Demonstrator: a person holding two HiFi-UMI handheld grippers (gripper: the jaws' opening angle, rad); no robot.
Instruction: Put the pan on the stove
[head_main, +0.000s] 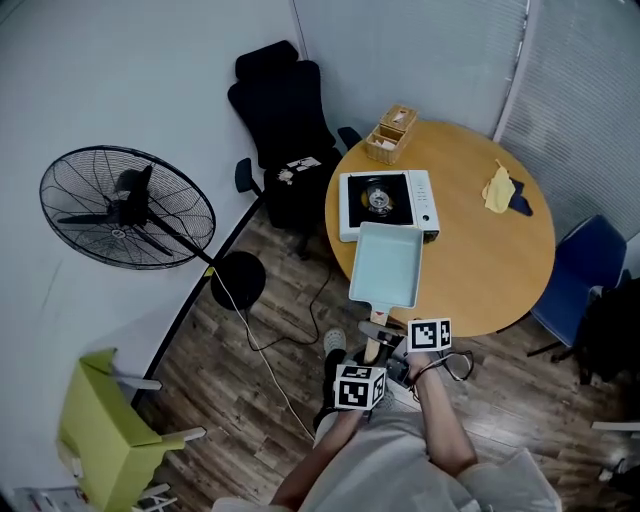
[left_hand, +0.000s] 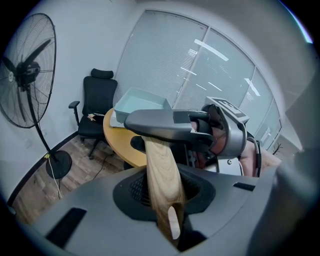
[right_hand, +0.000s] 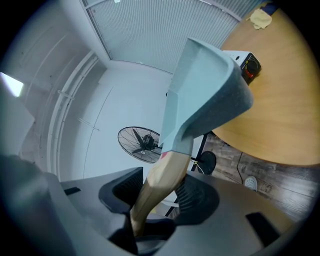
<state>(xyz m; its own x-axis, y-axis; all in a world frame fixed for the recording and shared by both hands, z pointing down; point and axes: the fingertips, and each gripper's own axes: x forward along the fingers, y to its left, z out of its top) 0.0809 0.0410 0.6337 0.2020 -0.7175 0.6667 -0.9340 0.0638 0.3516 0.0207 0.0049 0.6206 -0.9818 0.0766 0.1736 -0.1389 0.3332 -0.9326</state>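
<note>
Mint-green rect. pan (head_main: 386, 265) w/ pale wood handle (left_hand: 161, 175).

My head view looks steeply down on the tabletop (head_main: 480, 260) from above its near edge. Left gripper view and right gripper view sit beside that edge, tight on the pan handle (left_hand: 161, 180), facing the tabletop, which all three share.

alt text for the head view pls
Seen from above, the left gripper and right gripper both clamp the wooden handle of a pale green rectangular pan, held over the near edge of a round wooden table just short of a white stove. A fan and a black chair stand to the left.
</note>
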